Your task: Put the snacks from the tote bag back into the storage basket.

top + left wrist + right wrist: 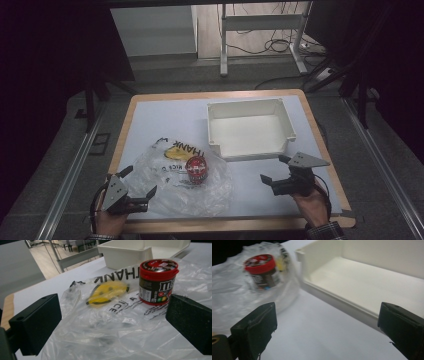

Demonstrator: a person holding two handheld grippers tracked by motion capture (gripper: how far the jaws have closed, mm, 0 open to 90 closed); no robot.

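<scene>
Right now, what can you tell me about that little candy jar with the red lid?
The candy jar is a small round tub with a dark brown label and a bright red screw lid, probably plastic. The lid is shut. The jar stands upright on a crinkly clear plastic bag printed with a yellow smiley. It is in front of the white bin, not in it. The open left tongs sit at the bag's edge, not touching the jar.

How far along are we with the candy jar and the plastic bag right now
Early. Done: the candy jar stands upright on the plastic bag, the white bin empty beside it. In hand: nothing; the left gripper sits open at the bag's near edge, the right gripper open by the bin. Left: likely gripping bag or jar, which neither touches yet.
</scene>
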